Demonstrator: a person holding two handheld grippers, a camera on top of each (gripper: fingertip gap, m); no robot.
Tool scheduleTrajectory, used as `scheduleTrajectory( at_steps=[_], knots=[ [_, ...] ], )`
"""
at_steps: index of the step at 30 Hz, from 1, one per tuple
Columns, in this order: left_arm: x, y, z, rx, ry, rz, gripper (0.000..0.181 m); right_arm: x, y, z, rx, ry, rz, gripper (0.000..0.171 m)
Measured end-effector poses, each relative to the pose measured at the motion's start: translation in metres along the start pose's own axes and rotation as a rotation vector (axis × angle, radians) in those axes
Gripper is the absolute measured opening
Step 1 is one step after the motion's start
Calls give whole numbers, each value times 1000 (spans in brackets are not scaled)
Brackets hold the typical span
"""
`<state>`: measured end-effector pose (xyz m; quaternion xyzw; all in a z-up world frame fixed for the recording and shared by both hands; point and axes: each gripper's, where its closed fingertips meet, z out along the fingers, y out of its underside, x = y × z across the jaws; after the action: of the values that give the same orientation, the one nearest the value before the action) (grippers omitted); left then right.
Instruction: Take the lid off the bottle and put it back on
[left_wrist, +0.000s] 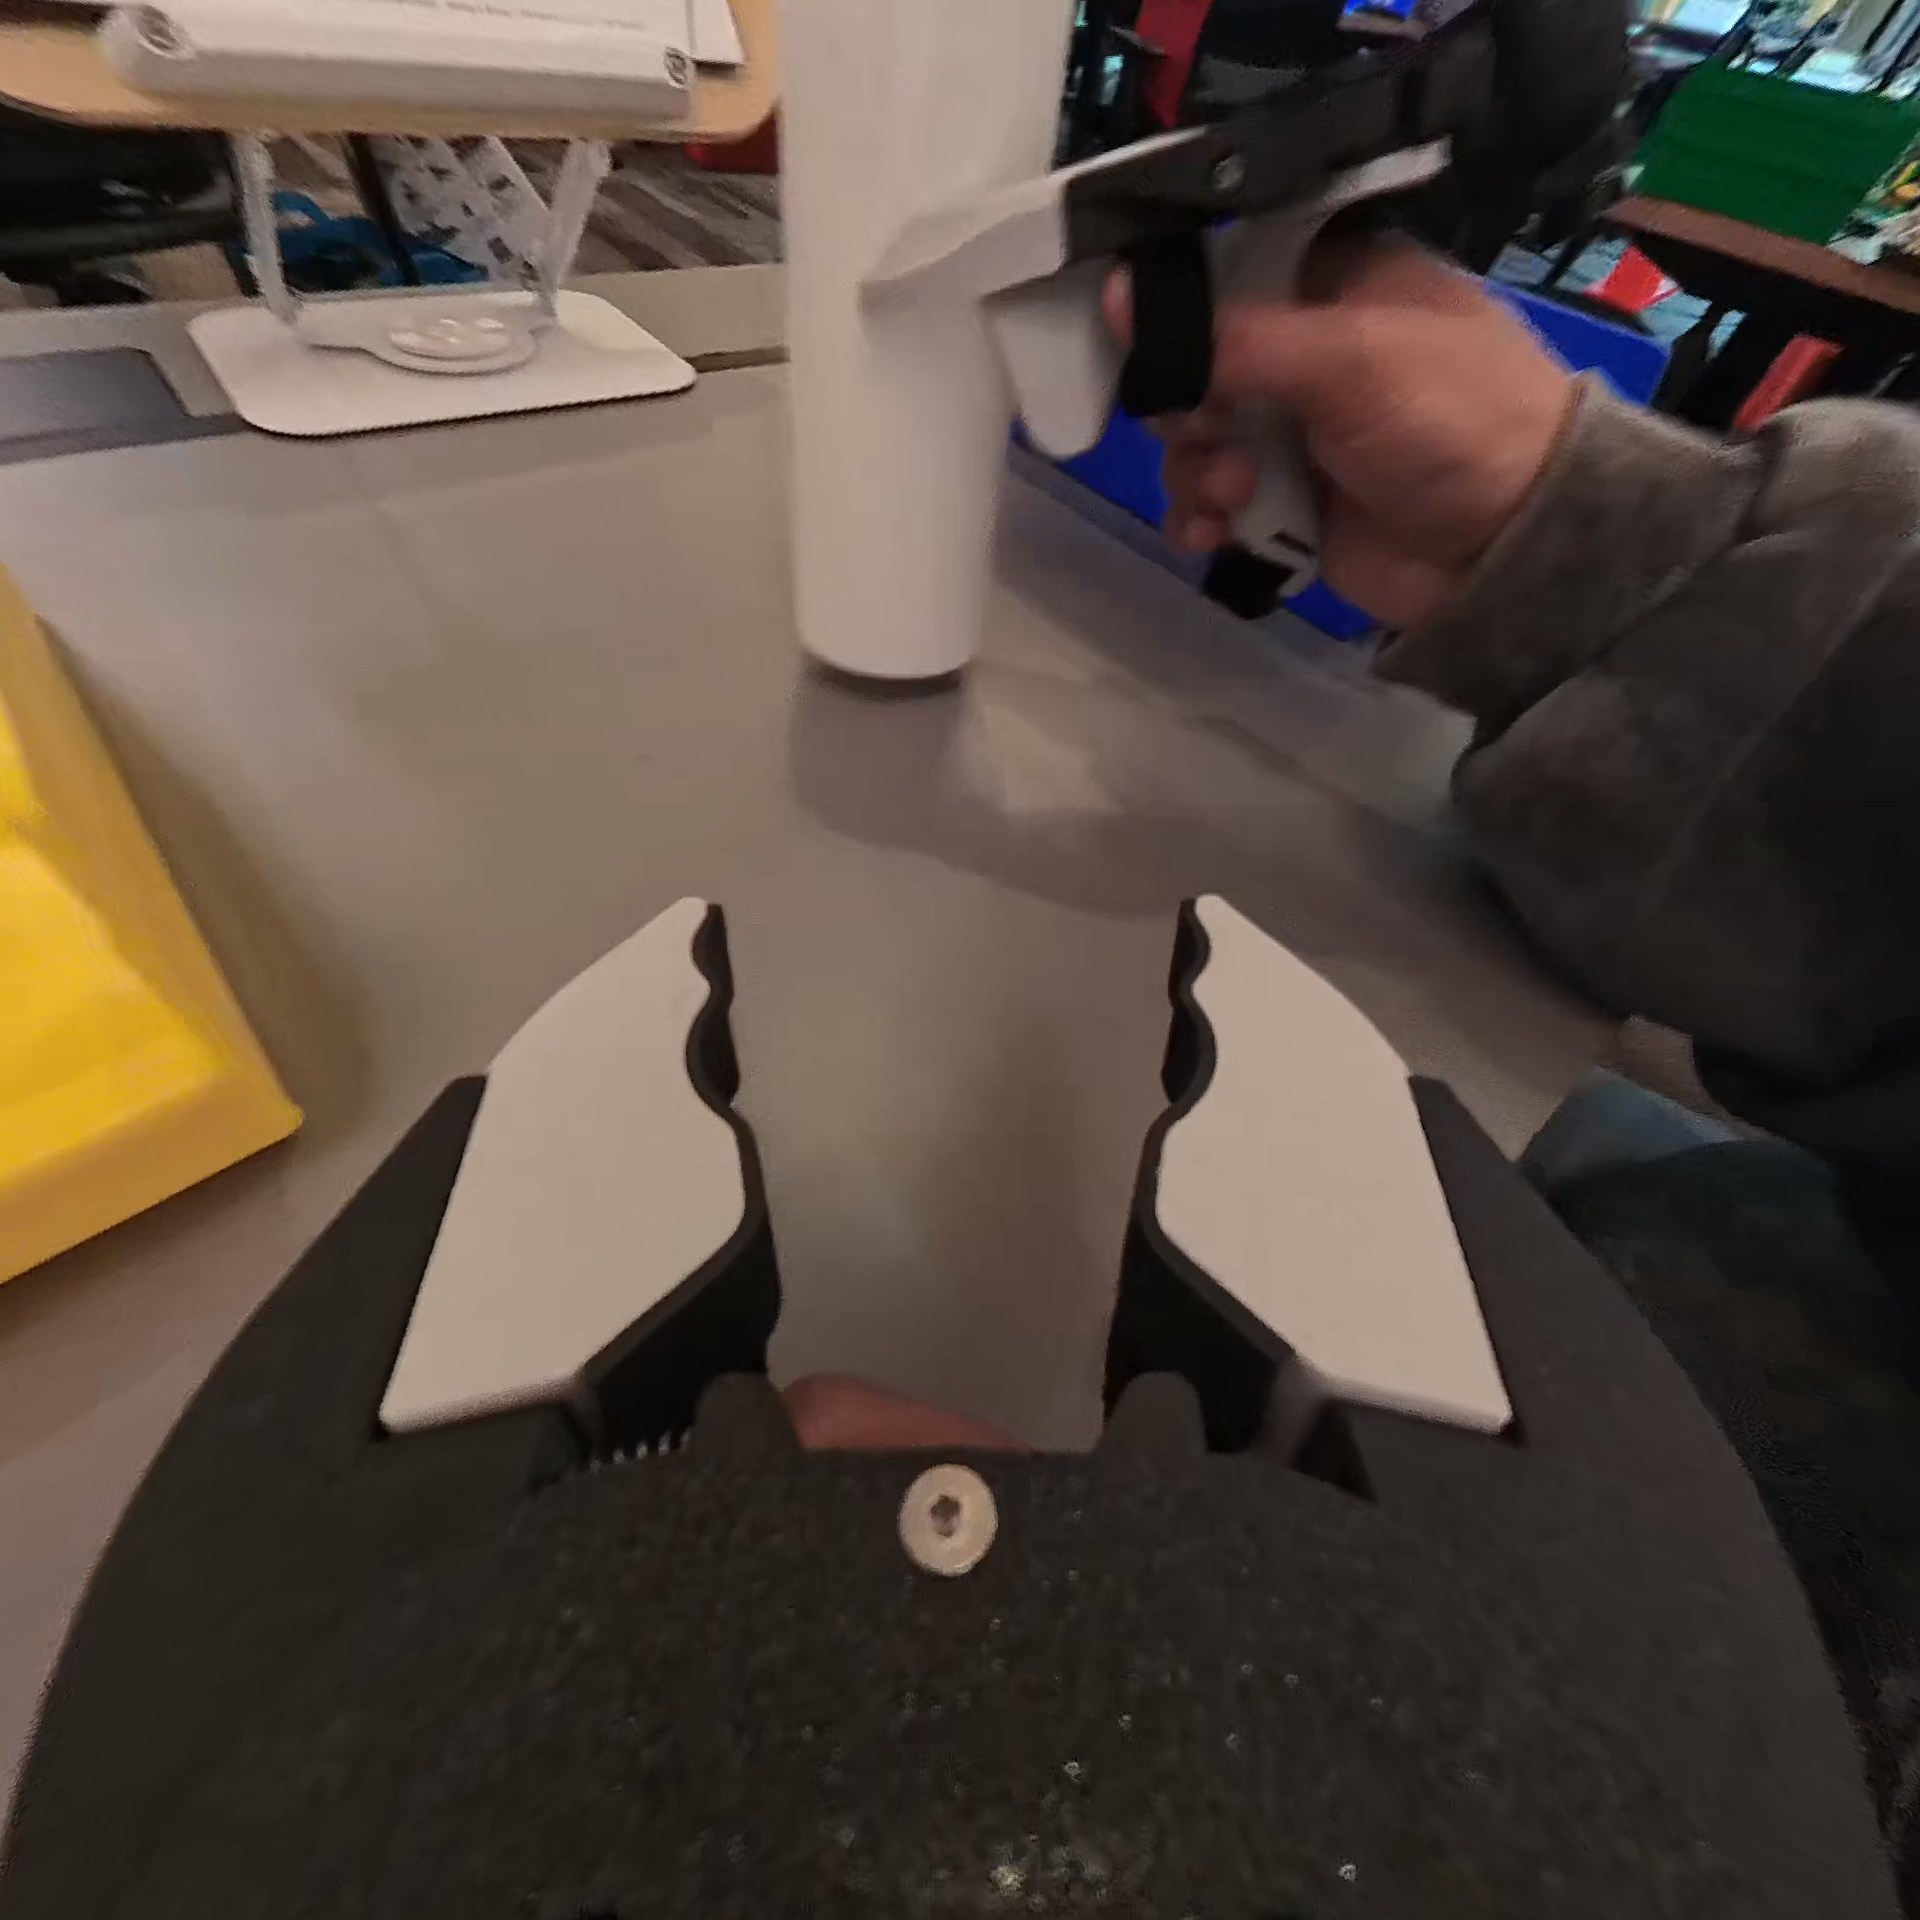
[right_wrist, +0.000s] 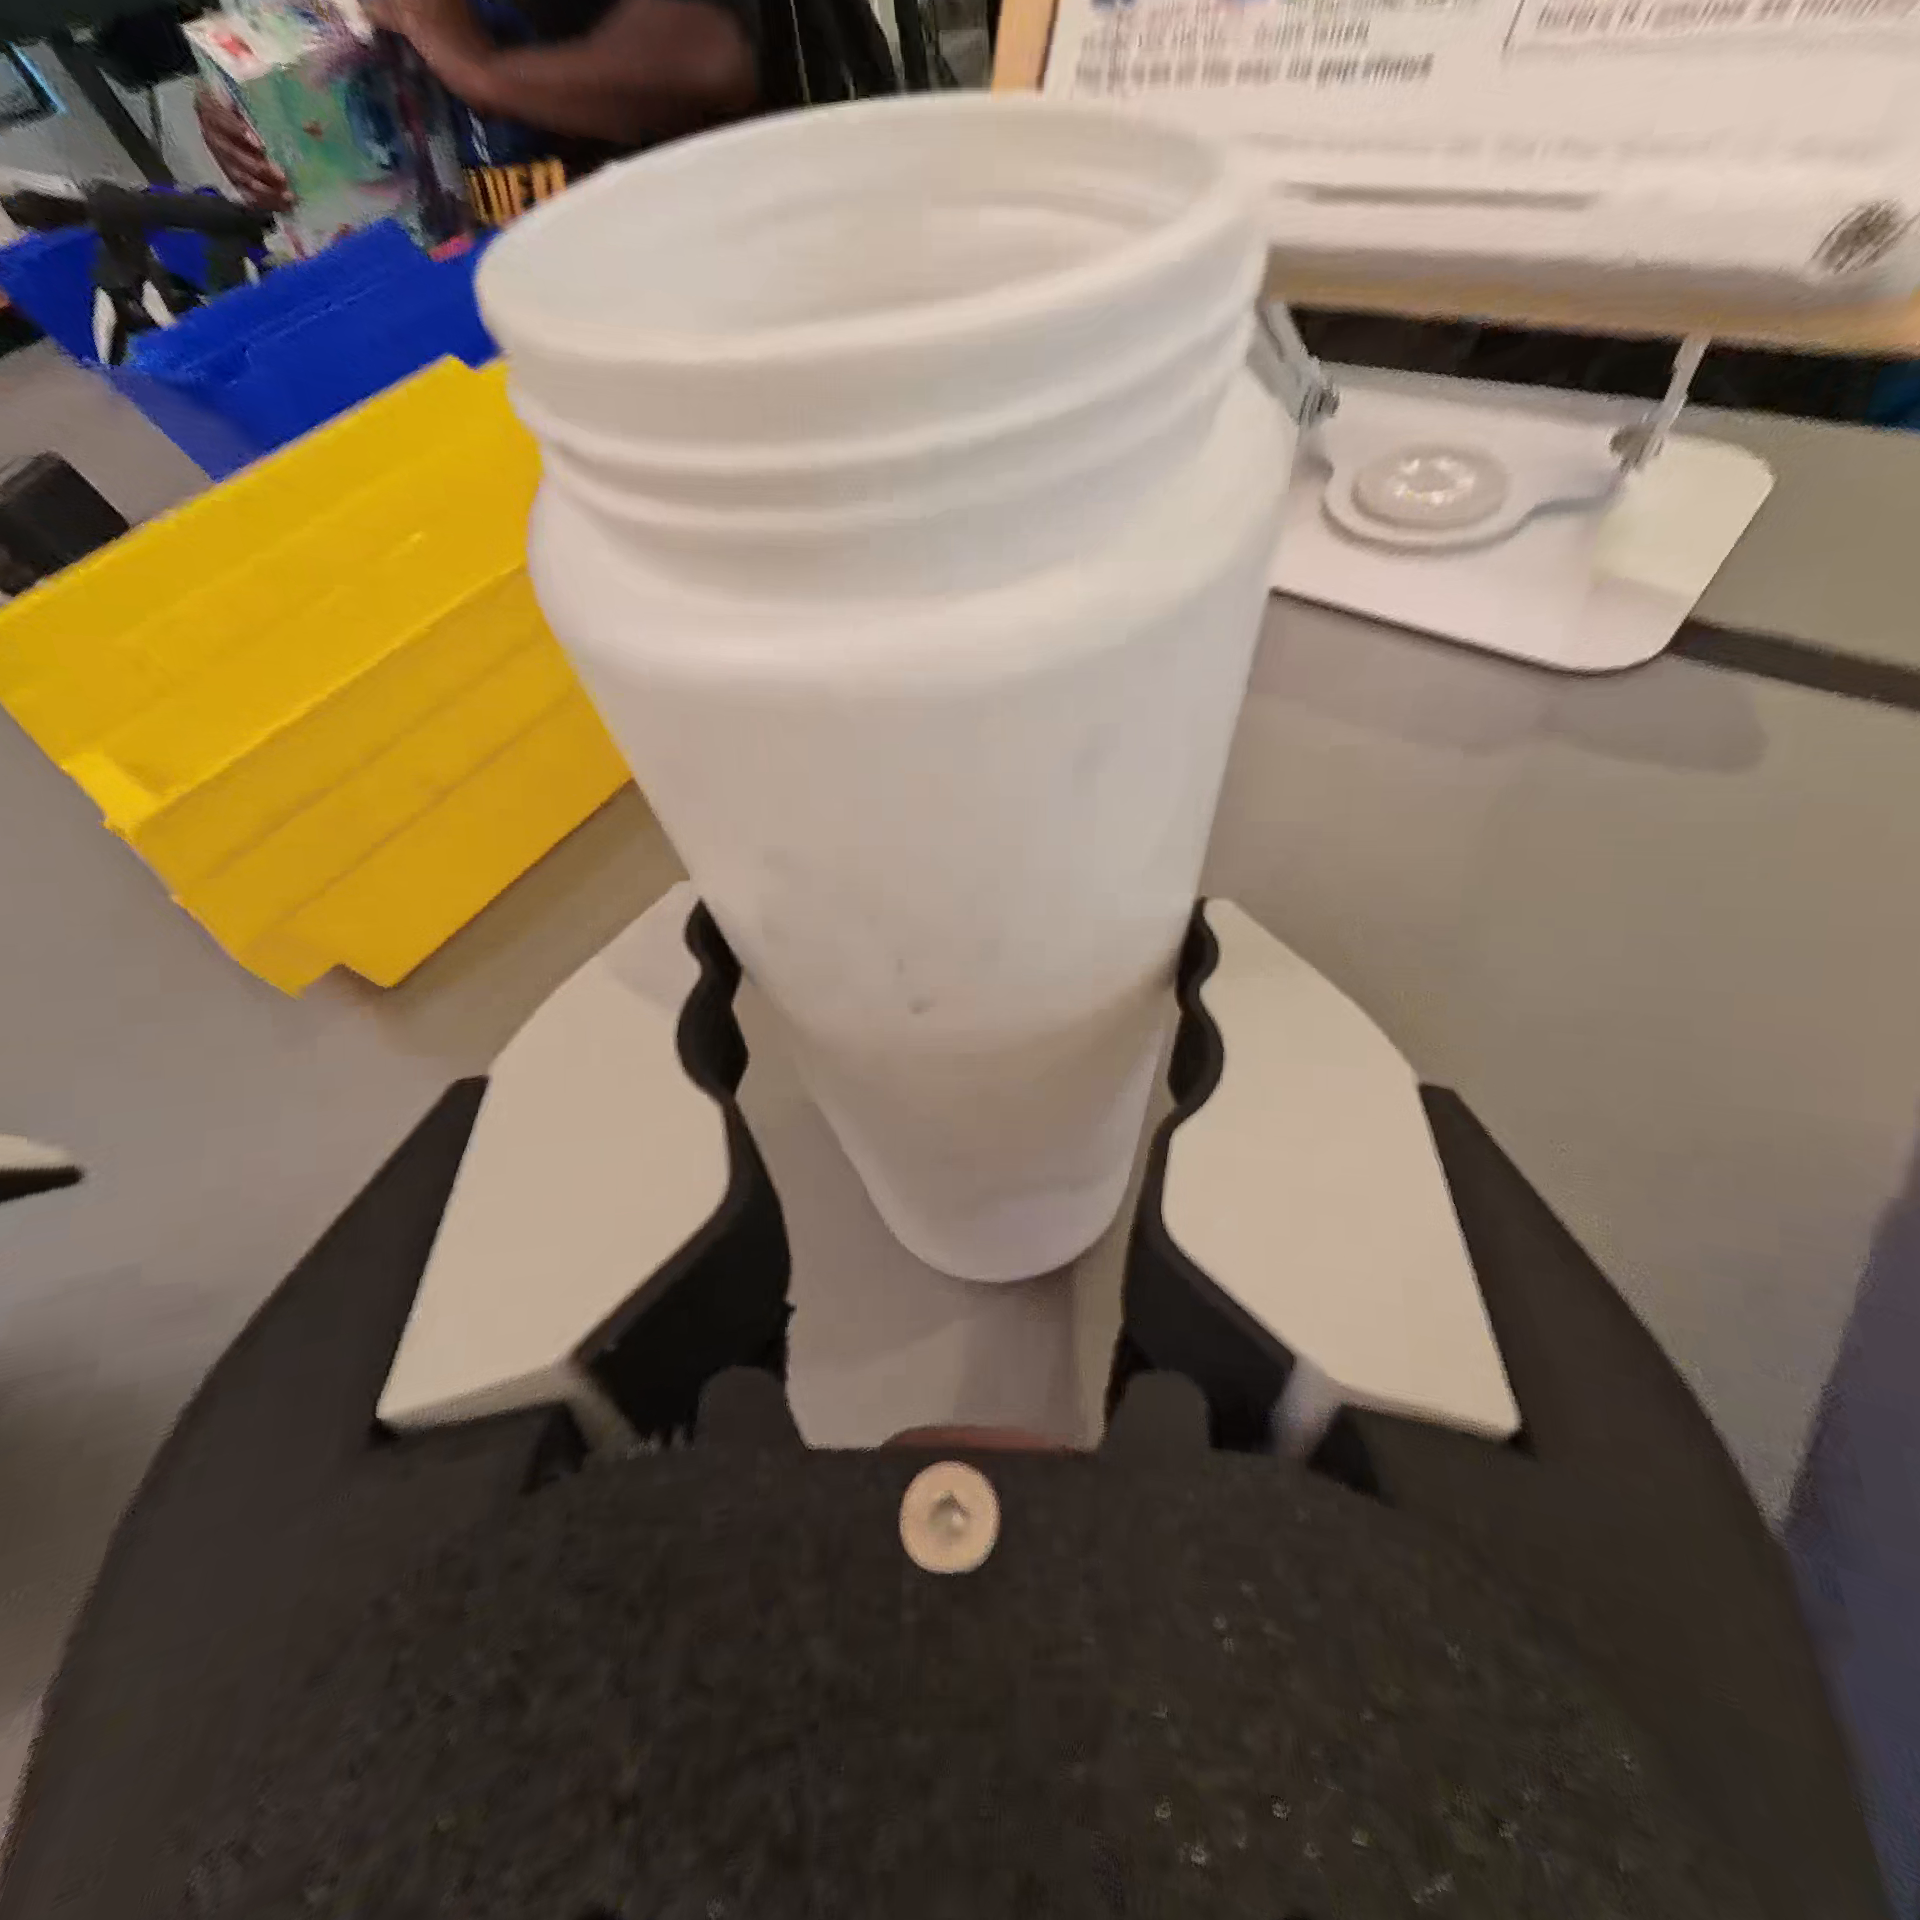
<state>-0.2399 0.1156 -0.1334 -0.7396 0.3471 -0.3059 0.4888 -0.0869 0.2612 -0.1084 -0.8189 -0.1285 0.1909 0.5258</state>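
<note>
Right wrist view is showing the right gripper pinching the tall white plastic bottle low on its body, one black wavy pad pressing each side. The grip is probably there to keep the bottle from turning or tipping while its mouth is being worked on. The threaded neck is standing bare and the opening is uncovered, so the lid is already off; the lid itself is not appearing in either view. The bottle is standing upright on the grey desk, towards the desk's middle, with a yellow ribbed plastic bin lying near the left edge and a white flat-based document stand sitting towards the far edge.

From the left wrist view, the left gripper is hovering over bare desk with its fingers spread and nothing between them, well short of the bottle. It is pointing roughly level towards the bottle's base. The hand holding the right gripper is reaching in from the right side, sleeve in grey, squeezing the handle with the tool angled across the bottle's side. Judging by this, fetching the lid seems the next job for the free gripper.
</note>
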Motion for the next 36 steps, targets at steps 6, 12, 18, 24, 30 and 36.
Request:
scheduleTrajectory(
  at_steps=[6,12,18,24,30,36],
  knots=[
    [-6,-10,-10,51,-10,-10,75,22,-86,-130,175,118,-62,81],
    [7,-10,5,24,31,25,75,155,-73,-235,148,334,348,81],
    [17,-6,21,-11,69,45,76,211,36,-199,-81,220,730,81],
    [15,-3,20,-23,70,42,76,225,60,-176,-75,205,813,80],
    [9,-3,12,-14,54,29,76,236,90,-164,-209,307,774,77],
    [4,-1,12,-22,26,43,76,235,91,-162,-245,335,708,71]
  ],
)
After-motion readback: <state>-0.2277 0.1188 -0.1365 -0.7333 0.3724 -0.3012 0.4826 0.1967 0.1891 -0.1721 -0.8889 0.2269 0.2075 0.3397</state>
